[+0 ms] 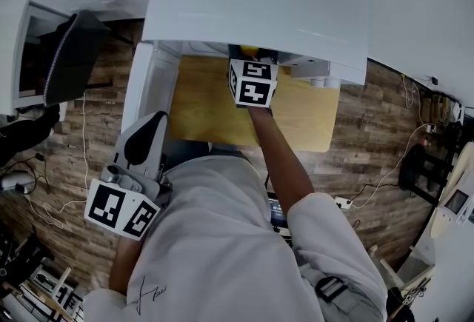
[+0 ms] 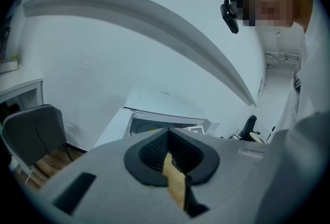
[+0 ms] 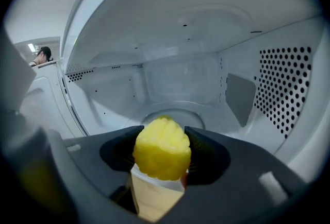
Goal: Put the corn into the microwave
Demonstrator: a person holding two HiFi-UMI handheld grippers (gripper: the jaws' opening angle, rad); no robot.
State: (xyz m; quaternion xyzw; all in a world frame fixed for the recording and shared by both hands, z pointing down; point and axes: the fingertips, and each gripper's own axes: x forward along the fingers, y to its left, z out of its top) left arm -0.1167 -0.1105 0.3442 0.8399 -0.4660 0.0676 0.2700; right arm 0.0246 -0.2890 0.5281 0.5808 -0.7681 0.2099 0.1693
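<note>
Placing step: right gripper (image 3: 161, 153) pinches corn (image 3: 162, 141) at microwave (image 3: 180, 73) mouth, turntable (image 3: 178, 114) ahead and lower. Left gripper (image 2: 167, 152) pressed together, empty. Next: reach in, lower onto turntable, release

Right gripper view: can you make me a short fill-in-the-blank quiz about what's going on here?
The right tongs grip a piece of corn coloured ____.
The microwave has its door ____.
The left tongs hold ____.
Missing words: yellow; open; nothing.
</note>
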